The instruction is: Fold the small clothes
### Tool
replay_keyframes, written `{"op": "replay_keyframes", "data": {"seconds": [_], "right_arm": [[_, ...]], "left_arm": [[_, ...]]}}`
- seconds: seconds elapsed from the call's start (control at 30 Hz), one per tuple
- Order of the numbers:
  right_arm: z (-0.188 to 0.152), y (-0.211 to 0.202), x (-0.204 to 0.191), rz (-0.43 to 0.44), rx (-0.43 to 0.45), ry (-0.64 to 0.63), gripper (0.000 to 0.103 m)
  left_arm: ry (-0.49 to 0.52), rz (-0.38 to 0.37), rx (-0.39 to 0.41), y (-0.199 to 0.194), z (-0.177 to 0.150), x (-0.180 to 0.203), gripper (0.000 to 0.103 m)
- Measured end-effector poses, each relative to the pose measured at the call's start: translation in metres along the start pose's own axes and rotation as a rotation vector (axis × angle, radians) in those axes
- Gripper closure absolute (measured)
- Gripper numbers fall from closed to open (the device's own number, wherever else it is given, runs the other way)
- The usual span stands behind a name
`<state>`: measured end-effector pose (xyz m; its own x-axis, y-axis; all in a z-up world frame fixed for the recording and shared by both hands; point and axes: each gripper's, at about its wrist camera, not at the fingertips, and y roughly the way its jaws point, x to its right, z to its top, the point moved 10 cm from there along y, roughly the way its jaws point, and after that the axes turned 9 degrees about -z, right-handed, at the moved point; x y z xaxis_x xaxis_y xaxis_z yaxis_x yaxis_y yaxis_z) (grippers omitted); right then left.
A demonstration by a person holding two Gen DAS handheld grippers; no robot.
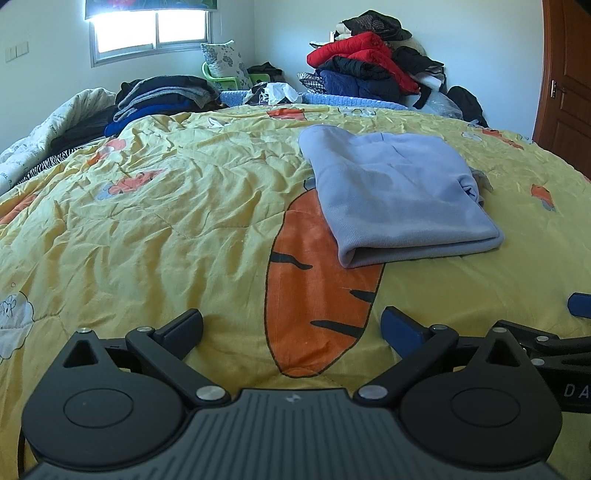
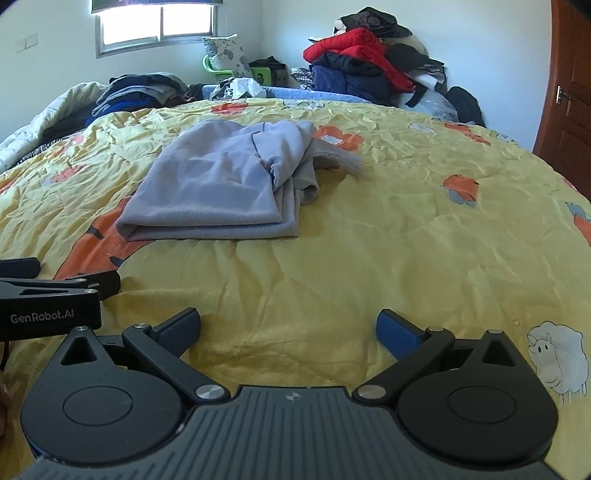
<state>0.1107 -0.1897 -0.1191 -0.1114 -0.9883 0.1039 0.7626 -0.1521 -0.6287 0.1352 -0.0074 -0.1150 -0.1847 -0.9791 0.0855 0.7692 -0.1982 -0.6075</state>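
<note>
A small lavender-blue garment point(image 1: 395, 195) lies folded on the yellow quilt point(image 1: 147, 206), its folded edge toward me and a loose bunched part at its right side. In the right wrist view the same garment point(image 2: 218, 188) sits ahead and to the left. My left gripper point(image 1: 291, 325) stands open above the quilt's orange carrot print, short of the garment, nothing between its fingers. My right gripper point(image 2: 288, 325) is open too, over bare quilt point(image 2: 406, 240) to the garment's right and nearer me. Each gripper shows at the edge of the other's view.
A stack of dark folded clothes point(image 1: 162, 96) sits at the bed's far left. A tall heap of red, navy and black jackets point(image 1: 373, 70) rises at the far right by the wall. A wooden door point(image 1: 565, 81) stands at the right, a window point(image 1: 147, 33) behind.
</note>
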Motion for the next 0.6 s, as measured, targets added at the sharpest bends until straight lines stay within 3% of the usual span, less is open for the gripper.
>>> {"op": "replay_keyframes", "data": {"seconds": [0.6], "right_arm": [[-0.0014,-0.0021,-0.0005,-0.006,0.012,0.006,0.000]], "left_arm": [[0.001,0.001,0.000,0.0000,-0.0001,0.0000,0.000]]}}
